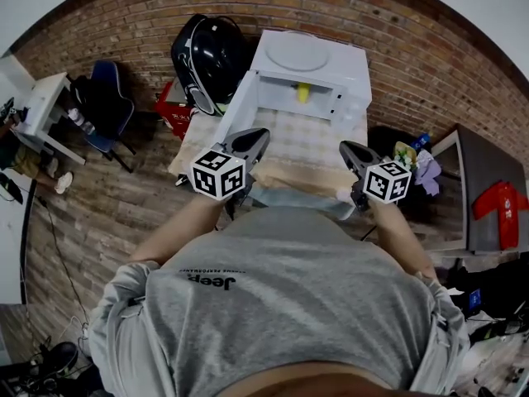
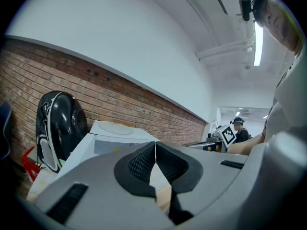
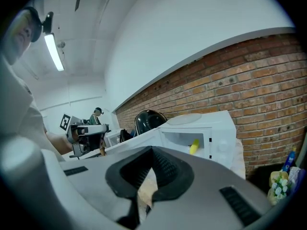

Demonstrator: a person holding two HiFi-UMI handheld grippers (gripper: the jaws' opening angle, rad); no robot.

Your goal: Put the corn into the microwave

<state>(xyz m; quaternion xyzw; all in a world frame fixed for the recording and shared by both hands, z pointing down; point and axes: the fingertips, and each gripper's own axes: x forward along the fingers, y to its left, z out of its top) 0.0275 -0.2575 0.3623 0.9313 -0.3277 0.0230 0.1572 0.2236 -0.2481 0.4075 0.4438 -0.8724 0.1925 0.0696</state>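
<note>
The yellow corn point(image 1: 302, 93) lies inside the white microwave point(image 1: 310, 56), whose door point(image 1: 237, 102) stands swung open to the left. In the right gripper view the corn point(image 3: 194, 147) shows in the open cavity of the microwave point(image 3: 206, 123). My left gripper point(image 1: 259, 136) and right gripper point(image 1: 346, 148) hover close to my chest, over the near edge of the table and well short of the microwave. The left gripper point(image 2: 155, 150) is shut, its pads touching with nothing between them. The right gripper point(image 3: 152, 153) is shut and empty too.
A checkered cloth point(image 1: 302, 139) covers the table in front of the microwave. A glossy black case point(image 1: 211, 52) stands left of the microwave, with a blue chair point(image 1: 107, 98) farther left. Small bottles and flowers point(image 1: 413, 157) sit at the right, by a brick wall point(image 1: 430, 64).
</note>
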